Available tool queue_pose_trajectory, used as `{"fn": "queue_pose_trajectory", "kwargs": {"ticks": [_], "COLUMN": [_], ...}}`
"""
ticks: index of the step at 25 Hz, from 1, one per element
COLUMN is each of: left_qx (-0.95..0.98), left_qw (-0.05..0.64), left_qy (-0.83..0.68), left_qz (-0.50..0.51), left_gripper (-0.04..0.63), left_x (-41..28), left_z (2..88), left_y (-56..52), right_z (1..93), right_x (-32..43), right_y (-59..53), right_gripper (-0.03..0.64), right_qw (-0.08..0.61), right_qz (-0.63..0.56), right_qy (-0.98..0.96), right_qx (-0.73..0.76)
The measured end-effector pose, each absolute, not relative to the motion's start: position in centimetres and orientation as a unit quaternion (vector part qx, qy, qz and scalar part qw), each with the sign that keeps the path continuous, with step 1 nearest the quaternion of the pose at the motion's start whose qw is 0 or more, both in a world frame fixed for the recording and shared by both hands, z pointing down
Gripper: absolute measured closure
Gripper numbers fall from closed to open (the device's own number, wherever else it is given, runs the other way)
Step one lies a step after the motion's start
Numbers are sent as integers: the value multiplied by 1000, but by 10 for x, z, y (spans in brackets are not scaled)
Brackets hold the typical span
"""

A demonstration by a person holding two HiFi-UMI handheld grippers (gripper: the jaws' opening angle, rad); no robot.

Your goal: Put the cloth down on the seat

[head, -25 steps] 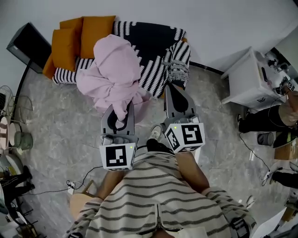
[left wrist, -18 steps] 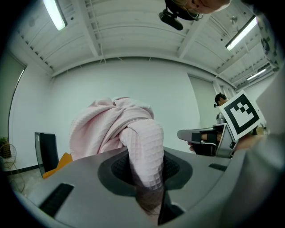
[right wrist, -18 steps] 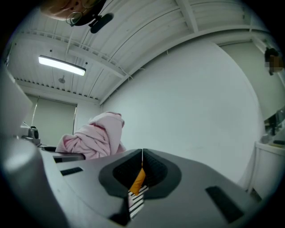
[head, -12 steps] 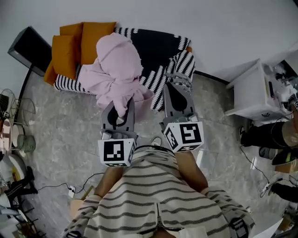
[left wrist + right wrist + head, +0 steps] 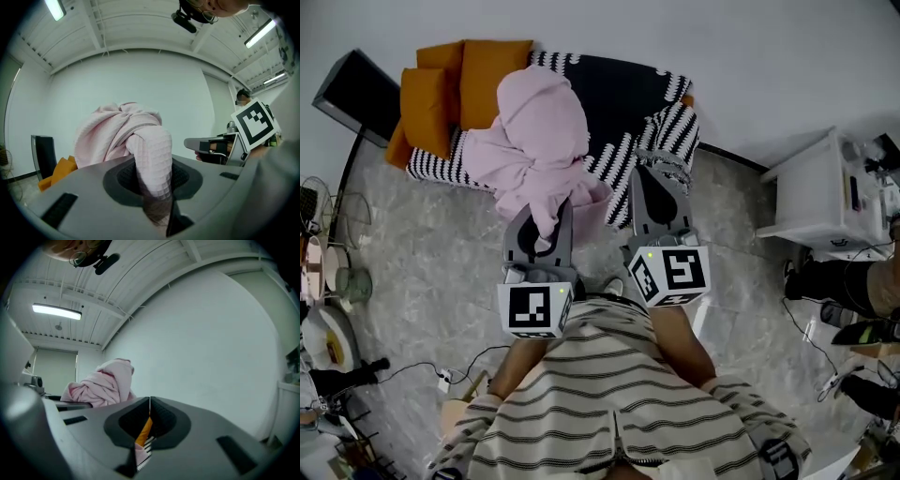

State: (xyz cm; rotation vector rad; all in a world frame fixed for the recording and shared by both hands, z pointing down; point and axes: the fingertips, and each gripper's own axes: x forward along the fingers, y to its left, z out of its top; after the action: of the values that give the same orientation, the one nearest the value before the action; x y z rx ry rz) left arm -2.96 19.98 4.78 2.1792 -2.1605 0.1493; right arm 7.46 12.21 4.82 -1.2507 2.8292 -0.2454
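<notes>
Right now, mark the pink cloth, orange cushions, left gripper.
pink cloth (image 5: 539, 141): head view, bundle's middle
orange cushions (image 5: 492, 80): head view, larger cushion's face
left gripper (image 5: 546, 212): head view, between its fingertips

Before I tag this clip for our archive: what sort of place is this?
Likely a workshop or lab staged as a living room: a sofa with orange cushions, under bare ceiling strip lights.

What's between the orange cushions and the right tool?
The bunched pink cloth, gripped in the left tool, seen over the black-and-white striped seat cover. The head view shows it.
</notes>
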Motion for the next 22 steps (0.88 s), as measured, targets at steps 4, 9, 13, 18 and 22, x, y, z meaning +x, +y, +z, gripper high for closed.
{"fn": "queue_pose_trajectory", "kwargs": {"ticks": [4,9,13,18,22], "left_qx": [714,729,741,760,774], "left_qw": [52,53,48,67,80], "left_qy": [-697,-680,-668,-645,-626], "left_qz": [53,55,44,44,44], "left_gripper": [492,492,492,492,492], "left_x": [-58,-72,-73,-100,-124], "left_z": [61,71,73,83,87], "left_y": [147,122,126,79,46], "right_z": [62,68,67,72,76], "right_x": [46,32,32,6,-14], "right_y": [73,55,64,22,-5], "right_gripper": [603,603,603,603,603], "right_qw": [-2,-11,-11,-29,-41], "right_qz": [-90,-85,-70,-70,-76], "right_qy": [908,901,896,883,872], "right_qx": [-410,-425,-439,-463,-482]}}
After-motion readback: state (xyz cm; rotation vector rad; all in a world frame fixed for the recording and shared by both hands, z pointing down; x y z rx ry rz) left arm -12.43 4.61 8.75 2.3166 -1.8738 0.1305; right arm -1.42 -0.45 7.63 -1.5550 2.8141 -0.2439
